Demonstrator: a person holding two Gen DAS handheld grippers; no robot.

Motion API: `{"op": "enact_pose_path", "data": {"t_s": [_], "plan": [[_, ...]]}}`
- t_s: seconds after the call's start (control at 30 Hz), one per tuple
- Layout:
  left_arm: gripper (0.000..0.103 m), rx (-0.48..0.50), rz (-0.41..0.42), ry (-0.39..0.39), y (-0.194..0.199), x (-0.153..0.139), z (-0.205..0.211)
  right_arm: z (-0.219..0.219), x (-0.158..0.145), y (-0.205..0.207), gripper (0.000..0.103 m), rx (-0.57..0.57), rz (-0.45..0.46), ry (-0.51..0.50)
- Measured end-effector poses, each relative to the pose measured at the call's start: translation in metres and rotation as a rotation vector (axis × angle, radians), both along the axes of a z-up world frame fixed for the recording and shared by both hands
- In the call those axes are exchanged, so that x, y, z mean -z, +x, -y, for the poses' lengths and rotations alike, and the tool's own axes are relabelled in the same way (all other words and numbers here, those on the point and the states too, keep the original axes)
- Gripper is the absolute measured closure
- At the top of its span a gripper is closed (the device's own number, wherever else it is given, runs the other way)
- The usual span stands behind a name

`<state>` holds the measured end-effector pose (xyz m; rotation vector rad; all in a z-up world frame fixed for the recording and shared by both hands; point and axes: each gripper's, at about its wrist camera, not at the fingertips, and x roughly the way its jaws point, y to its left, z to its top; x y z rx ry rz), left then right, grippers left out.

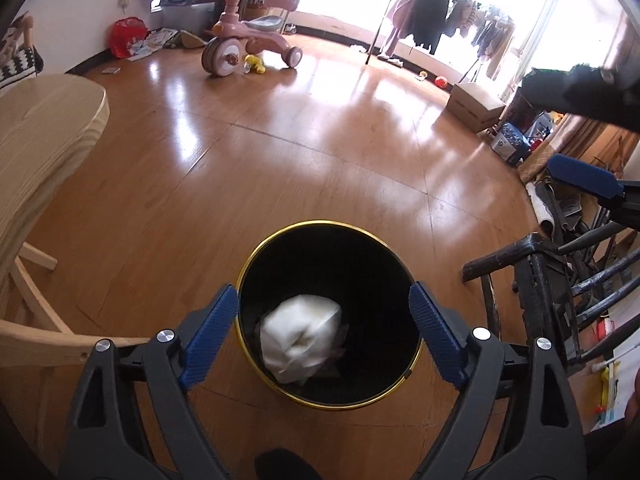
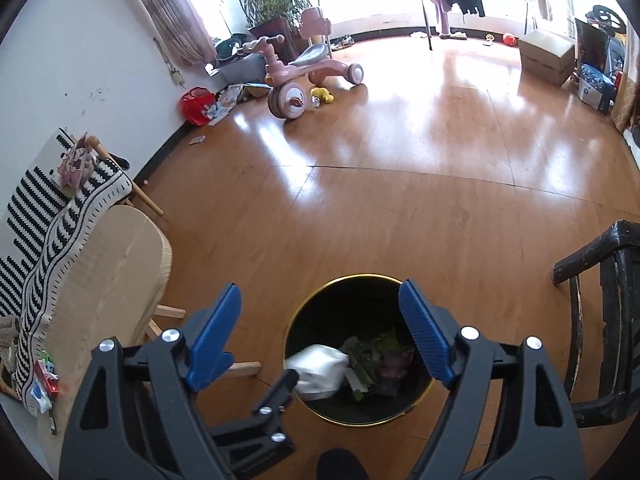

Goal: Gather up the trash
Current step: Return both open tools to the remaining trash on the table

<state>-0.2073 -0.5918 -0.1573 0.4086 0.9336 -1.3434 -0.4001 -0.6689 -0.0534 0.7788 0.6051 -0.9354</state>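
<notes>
A black trash bin with a gold rim [image 1: 316,224] stands on the wooden floor, right under both grippers. Inside its mouth is a white crumpled wad [image 1: 300,340], blurred in the left wrist view. My left gripper [image 1: 324,290] hangs open above the bin with nothing between its blue pads. The right wrist view shows the same bin [image 2: 352,277] holding the white wad [image 2: 320,368] beside green wrappers [image 2: 376,356]. My right gripper [image 2: 320,290] is open and empty above the bin's near side. The left gripper's black frame [image 2: 276,400] shows low in that view.
A light wooden table [image 1: 48,128] stands left of the bin, with a striped cloth [image 2: 60,240] and small items on it. A black wooden chair [image 1: 536,280] is close on the right. Farther off are a pink tricycle [image 1: 240,40] and a cardboard box [image 1: 472,104].
</notes>
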Motion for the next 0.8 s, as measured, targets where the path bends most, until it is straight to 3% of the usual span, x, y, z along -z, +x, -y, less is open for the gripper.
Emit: {"op": "enact_pose_path", "data": {"t_s": [0.2,0.43,0.57,0.8], "plan": [[0.018,-0.036,0.009,-0.007,0.012,-0.012,-0.013,-0.009,-0.010,0.020,0.023,-0.042,0.019,-0.014],[0.013,-0.179,0.072,-0.033,0.064,-0.051,-0.068,-0.037,-0.023,0.080,0.021,-0.160,0.032,-0.036],[0.011,-0.286,0.140,-0.031,0.100,-0.075,-0.116,-0.066,-0.032,0.123,0.018,-0.236,0.035,-0.065],[0.010,-0.550,0.242,-0.006,0.184,-0.110,-0.244,-0.134,-0.043,0.219,0.017,-0.414,0.056,-0.079]]}}
